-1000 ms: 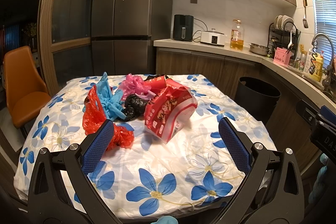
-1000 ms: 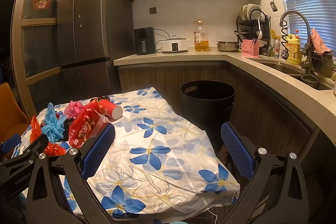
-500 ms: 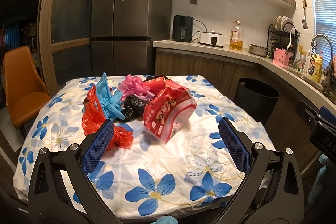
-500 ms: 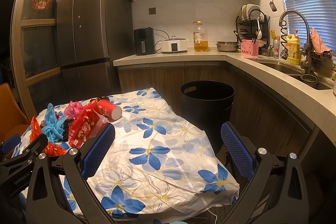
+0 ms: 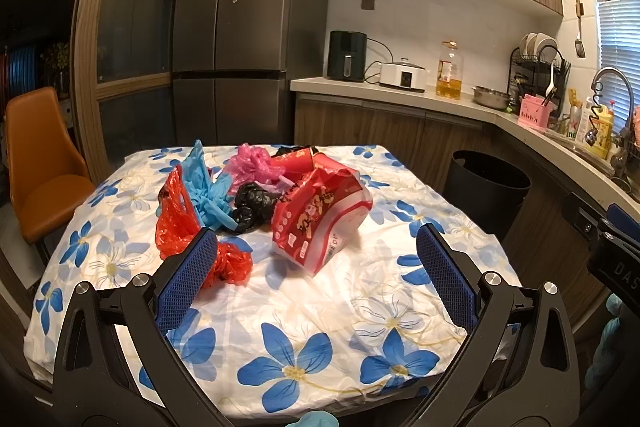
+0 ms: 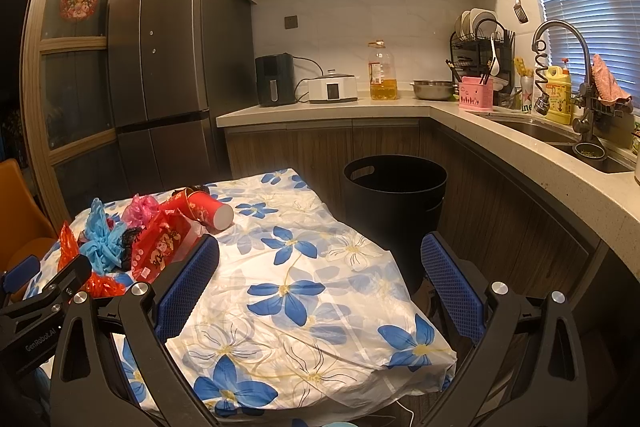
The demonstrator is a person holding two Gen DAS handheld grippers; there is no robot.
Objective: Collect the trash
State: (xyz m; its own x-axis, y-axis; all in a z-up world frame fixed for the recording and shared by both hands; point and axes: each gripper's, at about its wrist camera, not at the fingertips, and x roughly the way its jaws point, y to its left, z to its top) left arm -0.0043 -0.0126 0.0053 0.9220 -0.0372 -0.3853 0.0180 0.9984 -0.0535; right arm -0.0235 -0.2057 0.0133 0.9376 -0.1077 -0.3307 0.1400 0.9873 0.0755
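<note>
The left gripper (image 5: 316,267) is close to us, with its two blue fingers wide apart and nothing between them. The right gripper (image 6: 320,275) is wide apart too and holds nothing. Both hang over the near edge of the table (image 5: 320,307), which has a white cloth with blue flowers.

A bit farther on, the trash sits in a pile in the middle of the table. The red bag (image 5: 180,223) is nearest, just past the left finger. Beside it is a red and white wrapper (image 5: 320,223). Behind them lie a blue bag (image 5: 204,187), a black bag (image 5: 252,207), a pink bag (image 5: 252,163) and a red cup (image 6: 204,211) on its side.

Past the table, the black bin (image 6: 394,195) stands on the floor by the counter (image 6: 520,147).
</note>
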